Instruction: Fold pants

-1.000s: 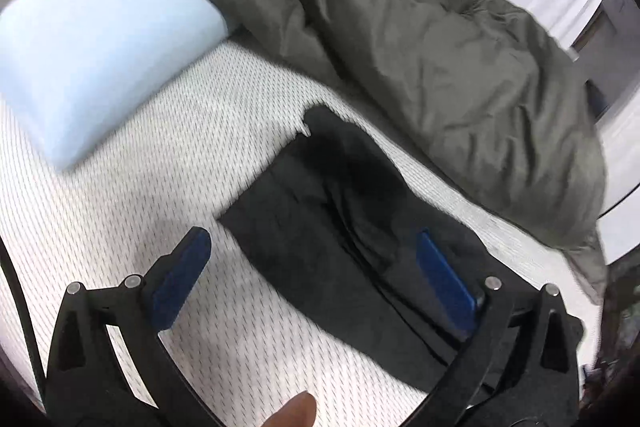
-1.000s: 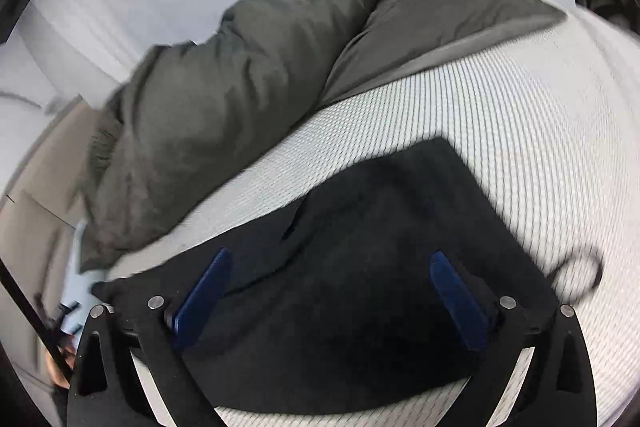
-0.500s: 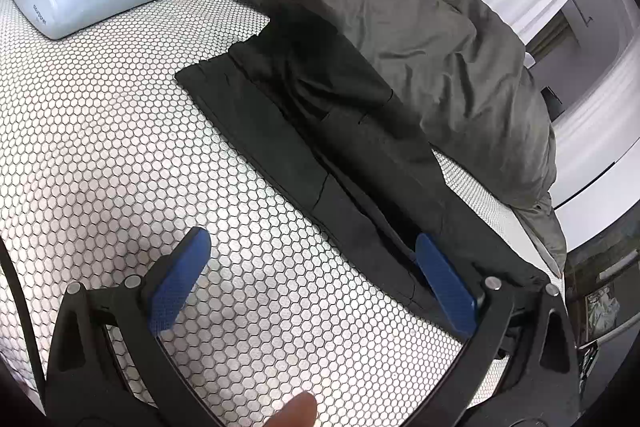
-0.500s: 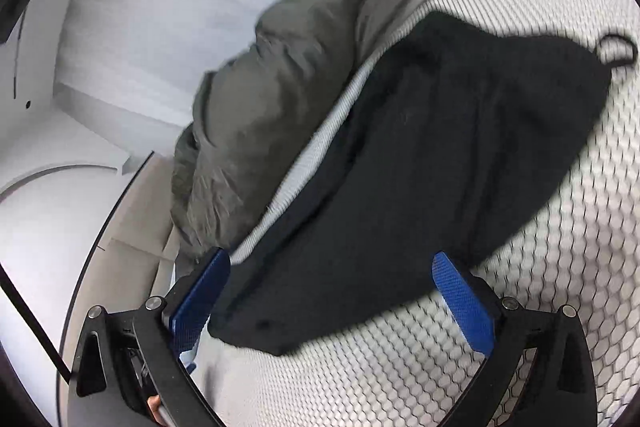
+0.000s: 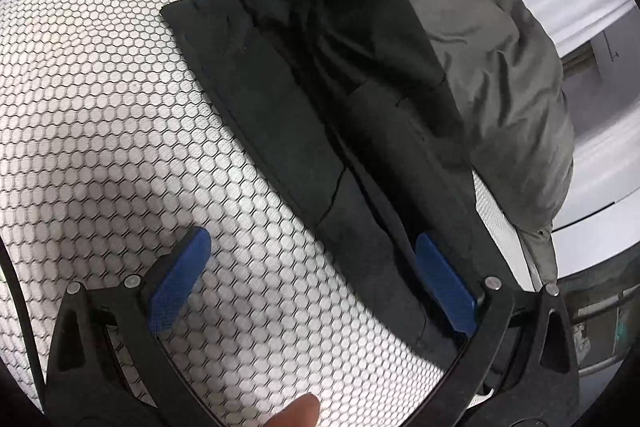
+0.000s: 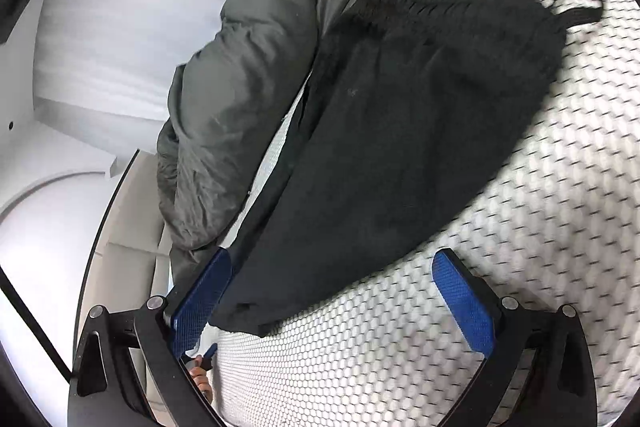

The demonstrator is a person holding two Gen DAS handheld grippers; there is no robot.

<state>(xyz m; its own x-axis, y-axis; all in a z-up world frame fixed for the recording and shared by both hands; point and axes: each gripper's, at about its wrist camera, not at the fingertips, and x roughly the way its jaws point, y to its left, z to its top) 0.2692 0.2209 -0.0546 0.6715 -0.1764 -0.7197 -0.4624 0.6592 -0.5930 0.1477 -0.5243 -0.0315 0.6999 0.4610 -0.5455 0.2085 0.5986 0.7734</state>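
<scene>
Black pants (image 5: 320, 99) now lie closer below both my spread, empty tools: left gripper (image 5: 310, 281), right gripper (image 6: 334, 301). Folding grasp comes next.

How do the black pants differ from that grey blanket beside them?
The pants are black and lie flat and stretched long; the blanket is olive-grey and bunched in a rumpled heap. The pants show a drawstring loop; the blanket shows none. Both rest on the honeycomb-patterned mattress.

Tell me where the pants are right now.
The pants lie flat on the honeycomb mattress, in both views, with the grey duvet bunched along their far edge.
</scene>
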